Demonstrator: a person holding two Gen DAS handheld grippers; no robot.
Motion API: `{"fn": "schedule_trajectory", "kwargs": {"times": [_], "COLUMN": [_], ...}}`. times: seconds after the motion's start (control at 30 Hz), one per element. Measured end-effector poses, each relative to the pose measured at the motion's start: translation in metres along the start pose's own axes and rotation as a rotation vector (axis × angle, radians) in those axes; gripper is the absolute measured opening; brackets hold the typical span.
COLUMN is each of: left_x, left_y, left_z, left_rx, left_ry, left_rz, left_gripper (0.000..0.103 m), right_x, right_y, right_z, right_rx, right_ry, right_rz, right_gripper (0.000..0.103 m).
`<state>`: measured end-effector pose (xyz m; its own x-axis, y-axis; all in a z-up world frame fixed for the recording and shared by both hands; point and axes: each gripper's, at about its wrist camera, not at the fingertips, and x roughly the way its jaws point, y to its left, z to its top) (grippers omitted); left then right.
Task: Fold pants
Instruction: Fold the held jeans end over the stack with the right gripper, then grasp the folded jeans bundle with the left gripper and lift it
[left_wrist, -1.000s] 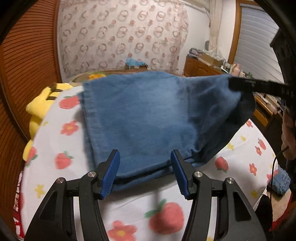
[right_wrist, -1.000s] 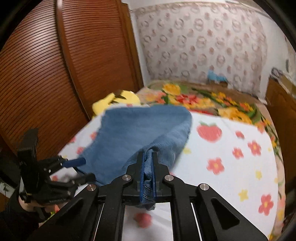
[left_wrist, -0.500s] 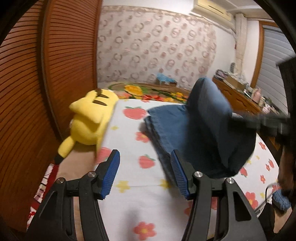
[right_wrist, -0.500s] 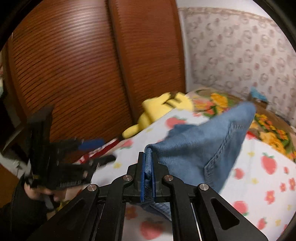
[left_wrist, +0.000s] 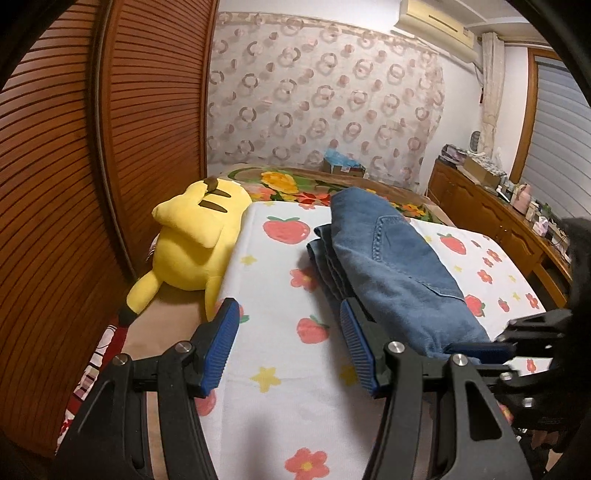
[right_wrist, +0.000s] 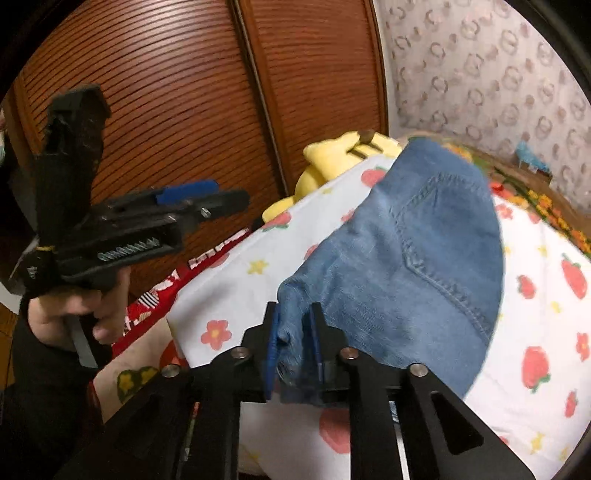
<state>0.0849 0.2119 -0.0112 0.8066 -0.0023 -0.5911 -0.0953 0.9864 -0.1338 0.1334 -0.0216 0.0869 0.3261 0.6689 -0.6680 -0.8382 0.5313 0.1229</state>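
The blue denim pants (left_wrist: 395, 266) lie folded on the strawberry-print sheet (left_wrist: 280, 354), back pocket up; they also show in the right wrist view (right_wrist: 417, 258). My left gripper (left_wrist: 286, 350) is open and empty, hovering over the sheet just left of the pants. My right gripper (right_wrist: 293, 338) has its jaws partly parted with the near edge of the pants still between the pads. It also shows in the left wrist view (left_wrist: 491, 349) at the pants' near right corner. The left gripper shows in the right wrist view (right_wrist: 192, 194), held in a hand off the bed's left side.
A yellow plush toy (left_wrist: 199, 236) lies at the bed's left edge beside the brown slatted wardrobe doors (left_wrist: 110, 147). A flowered blanket (left_wrist: 291, 184) covers the bed's far end. A wooden dresser (left_wrist: 498, 225) with clutter stands at the right.
My right gripper has carried the pants' edge over toward me, laying the fold down, and its jaws have begun to part. My left gripper has let go and drawn back left.
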Motion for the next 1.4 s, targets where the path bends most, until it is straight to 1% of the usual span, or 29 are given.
{"fn": "schedule_trajectory", "kwargs": {"times": [0.07, 0.13, 0.17, 0.2, 0.23, 0.27, 0.37, 0.47, 0.57, 0.6, 0.7, 0.9, 1.0, 1.03, 1.07, 1.1, 1.17, 1.2, 1.23, 1.3, 1.37, 1.4], "left_x": [0.002, 0.006, 0.008, 0.010, 0.012, 0.014, 0.025, 0.042, 0.068, 0.078, 0.105, 0.143, 0.161, 0.168, 0.172, 0.178, 0.187, 0.189, 0.190, 0.190, 0.188, 0.187], "left_y": [-0.007, -0.012, -0.013, -0.014, -0.017, -0.018, -0.025, -0.032, -0.034, -0.033, -0.033, -0.036, -0.037, -0.036, -0.036, -0.036, -0.036, -0.036, -0.036, -0.037, -0.036, -0.036], "left_z": [0.002, 0.006, 0.007, 0.010, 0.012, 0.015, 0.023, 0.031, 0.042, 0.047, 0.057, 0.069, 0.070, 0.068, 0.067, 0.064, 0.058, 0.055, 0.053, 0.050, 0.050, 0.050], "left_rx": [0.008, 0.016, 0.020, 0.022, 0.022, 0.022, 0.033, 0.045, 0.049, 0.048, 0.047, 0.055, 0.060, 0.058, 0.056, 0.054, 0.050, 0.050, 0.046, 0.037, 0.020, 0.015], "left_ry": [0.003, 0.004, 0.004, 0.004, 0.002, -0.004, -0.003, 0.009, 0.044, 0.054, 0.089, 0.136, 0.166, 0.182, 0.193, 0.211, 0.243, 0.251, 0.256, 0.256, 0.260, 0.262], "left_rz": [-0.003, -0.011, -0.014, -0.015, -0.018, -0.024, -0.036, -0.050, -0.066, -0.068, -0.072, -0.092, -0.082, -0.083, -0.088, -0.099, -0.119, -0.125, -0.133, -0.150, -0.182, -0.192], "left_gripper": [0.058, 0.058, 0.061, 0.065, 0.076, 0.080, 0.080, 0.080, 0.080, 0.080, 0.080, 0.080, 0.080, 0.076, 0.070, 0.068, 0.056, 0.054, 0.049, 0.045, 0.033, 0.030], "right_x": [-0.007, -0.019, -0.026, -0.032, -0.037, -0.035, -0.035, -0.022, -0.005, 0.004, 0.021, 0.062, 0.077, 0.082, 0.088, 0.093, 0.107, 0.115, 0.122, 0.128, 0.134, 0.139], "right_y": [-0.010, -0.010, -0.012, -0.016, -0.019, -0.022, -0.036, -0.058, -0.080, -0.089, -0.109, -0.142, -0.150, -0.154, -0.158, -0.163, -0.171, -0.176, -0.178, -0.179, -0.179, -0.178], "right_z": [0.006, 0.004, 0.003, 0.003, 0.003, 0.002, 0.001, 0.007, 0.019, 0.023, 0.035, 0.058, 0.064, 0.064, 0.066, 0.067, 0.067, 0.067, 0.066, 0.065, 0.067, 0.069], "right_rx": [-0.007, -0.011, -0.012, -0.012, -0.009, -0.005, 0.004, 0.029, 0.038, 0.043, 0.063, 0.080, 0.080, 0.084, 0.091, 0.098, 0.120, 0.132, 0.140, 0.152, 0.156, 0.154], "right_ry": [-0.028, -0.048, -0.061, -0.076, -0.089, -0.094, -0.110, -0.100, -0.083, -0.071, -0.032, 0.030, 0.044, 0.046, 0.048, 0.052, 0.074, 0.087, 0.097, 0.103, 0.104, 0.110], "right_rz": [-0.005, -0.021, -0.035, -0.043, -0.047, -0.053, -0.110, -0.153, -0.207, -0.211, -0.217, -0.173, -0.136, -0.121, -0.105, -0.088, -0.032, -0.011, 0.004, 0.029, 0.051, 0.063], "right_gripper": [0.024, 0.035, 0.036, 0.037, 0.038, 0.038, 0.041, 0.042, 0.043, 0.043, 0.043, 0.044, 0.052, 0.055, 0.057, 0.059, 0.060, 0.061, 0.061, 0.061, 0.061, 0.061]}}
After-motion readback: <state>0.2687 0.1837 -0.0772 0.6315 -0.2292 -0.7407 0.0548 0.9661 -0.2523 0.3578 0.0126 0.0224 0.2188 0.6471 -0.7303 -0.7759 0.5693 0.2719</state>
